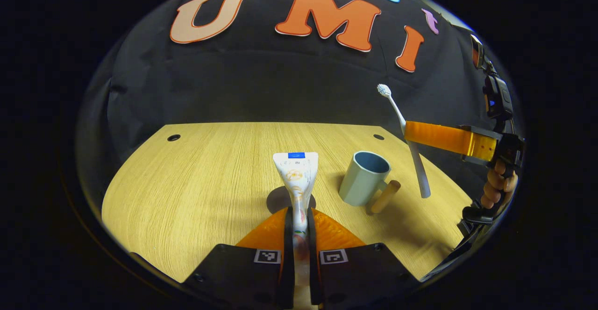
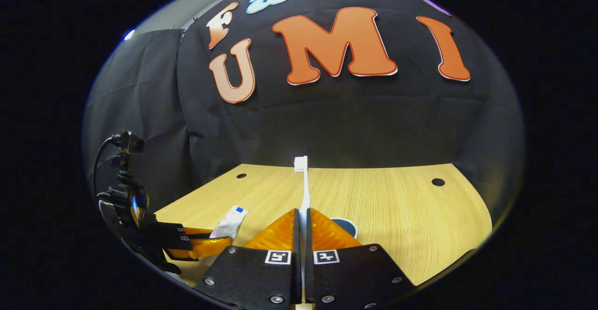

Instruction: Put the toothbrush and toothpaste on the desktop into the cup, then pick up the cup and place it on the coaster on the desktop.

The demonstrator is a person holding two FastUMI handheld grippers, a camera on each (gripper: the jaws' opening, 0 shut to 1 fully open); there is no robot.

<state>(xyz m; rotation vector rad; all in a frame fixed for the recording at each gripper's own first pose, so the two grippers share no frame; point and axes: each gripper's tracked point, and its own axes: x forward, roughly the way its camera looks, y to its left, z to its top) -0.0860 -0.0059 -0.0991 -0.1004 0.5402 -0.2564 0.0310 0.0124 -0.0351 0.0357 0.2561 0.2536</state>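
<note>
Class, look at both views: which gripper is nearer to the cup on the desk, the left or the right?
Right. The right gripper holds the toothbrush in the air just beside the cup. The left gripper, clamping the toothpaste, sits farther off to the cup's other side.

Left claw (image 1: 299,221), bottom centre of the left gripper view, fingers closed together and pointing forward; right claw (image 1: 423,135), at the right edge, reaching leftward with a hand (image 1: 499,184) beneath it; right claw's own fingers (image 2: 280,235) pressed together at bottom centre.
</note>
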